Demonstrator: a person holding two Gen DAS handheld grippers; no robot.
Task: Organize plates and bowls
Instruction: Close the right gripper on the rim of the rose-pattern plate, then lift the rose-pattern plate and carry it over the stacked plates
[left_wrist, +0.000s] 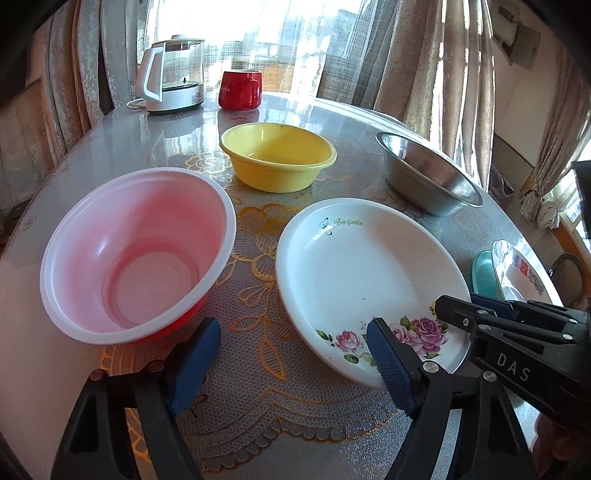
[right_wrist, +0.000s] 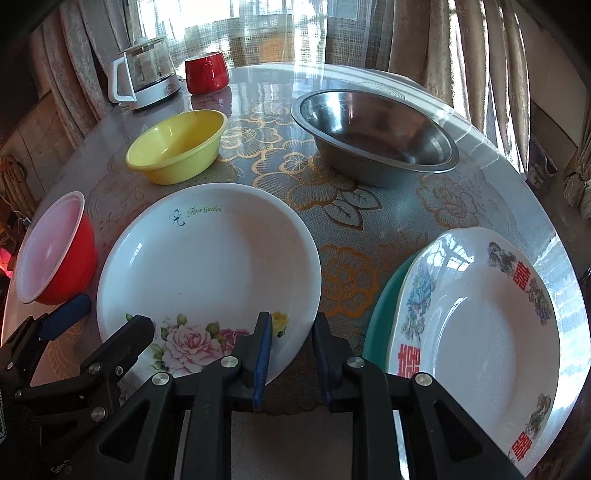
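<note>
A white rose-print plate (left_wrist: 365, 269) lies mid-table; it also shows in the right wrist view (right_wrist: 210, 258). A red bowl with white inside (left_wrist: 136, 251) stands to its left, a yellow bowl (left_wrist: 277, 155) behind, a steel bowl (left_wrist: 428, 173) at back right. My left gripper (left_wrist: 291, 354) is open, low between the red bowl and the plate, its right finger over the plate's near rim. My right gripper (right_wrist: 291, 354) is open and empty at the plate's right near edge. A white plate with red characters (right_wrist: 487, 332) rests on a teal dish (right_wrist: 384, 317) at right.
A glass kettle (left_wrist: 173, 74) and a red mug (left_wrist: 240, 90) stand at the table's far edge by the curtains. The round table (right_wrist: 369, 229) has a gold floral cloth; its edge curves close on the right.
</note>
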